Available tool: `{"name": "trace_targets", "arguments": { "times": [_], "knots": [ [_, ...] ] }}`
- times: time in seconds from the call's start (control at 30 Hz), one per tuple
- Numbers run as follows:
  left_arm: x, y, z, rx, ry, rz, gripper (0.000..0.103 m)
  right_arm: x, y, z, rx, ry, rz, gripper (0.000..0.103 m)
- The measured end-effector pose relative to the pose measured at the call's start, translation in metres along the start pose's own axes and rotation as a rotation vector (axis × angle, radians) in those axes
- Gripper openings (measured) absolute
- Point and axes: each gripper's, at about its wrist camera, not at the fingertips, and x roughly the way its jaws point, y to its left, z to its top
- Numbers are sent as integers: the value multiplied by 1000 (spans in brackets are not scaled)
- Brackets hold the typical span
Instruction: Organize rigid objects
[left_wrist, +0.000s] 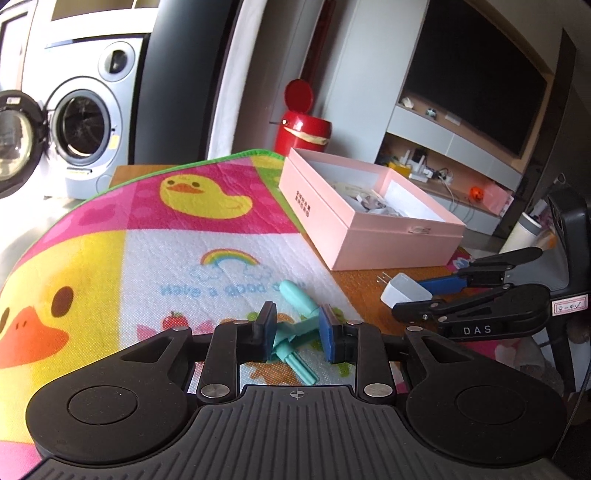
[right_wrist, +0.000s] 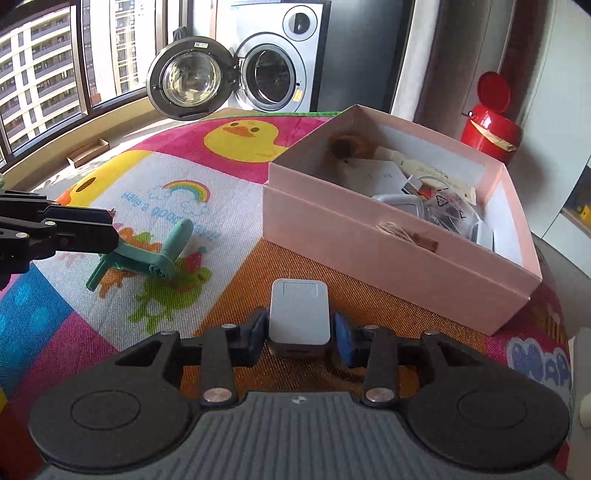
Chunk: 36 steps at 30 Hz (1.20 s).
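Left gripper (left_wrist: 298, 334): jaws narrow, clamped on a teal plastic tool (left_wrist: 295, 321). The dark left pad and the blue right pad (left_wrist: 330, 334) both press against its crossed arms; its handle sticks out ahead of the fingertips and a ridged stub points back toward the camera. In the right wrist view the same tool (right_wrist: 147, 254) lies low over the printed part of the mat, one end in the black finger (right_wrist: 74, 232) coming in from the left edge.

Right gripper (right_wrist: 299, 328): jaws at middling width around a white charger block (right_wrist: 299, 314). The left pad lies against the block's side. A thin sliver of gap shows at the blue right pad (right_wrist: 345, 341), so I cannot tell whether the grip is firm. The block sits on the orange woven surface (right_wrist: 369, 295), its labelled face pointing away. From the left wrist view the charger (left_wrist: 404, 291) shows metal prongs pointing toward the box, flanked by the right gripper's fingers.

Beyond: pink cardboard box (right_wrist: 388, 251), open, holding packets, cables and small oddments, just past the charger. Cartoon duck mat (left_wrist: 147, 229) covers the table. Red lidded bin (left_wrist: 304, 129) behind the box. Washing machine (right_wrist: 273, 70), door swung open, at the back by the window.
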Motion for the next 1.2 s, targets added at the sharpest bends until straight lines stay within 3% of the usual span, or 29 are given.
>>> {"name": "trace_targets", "arguments": {
  "times": [0.03,0.17,0.33,0.53,0.63,0.73,1.07,1.2],
  "knots": [
    [0,-5,0,31,6,3,28,-2,-4,-3,18,2,-6,59],
    [3,-18,1,106,33,12,28,-5,-16,-10,65,-6,-11,68],
    [15,-14,7,55,64,84,28,-3,-18,-16,72,-33,-34,80],
    [26,-28,-2,128,178,-18,31,-1,-27,-29,134,-87,-25,90],
    [28,-37,-5,158,195,-4,32,0,-27,-27,131,-84,-18,94],
    [34,-40,-3,125,205,10,30,4,-26,-25,110,-66,4,102],
    [36,-29,1,-47,207,-11,30,2,-24,-27,83,-44,34,103],
    [33,-38,-5,1,173,16,29,0,-24,-27,87,-45,38,103]
  ]
}}
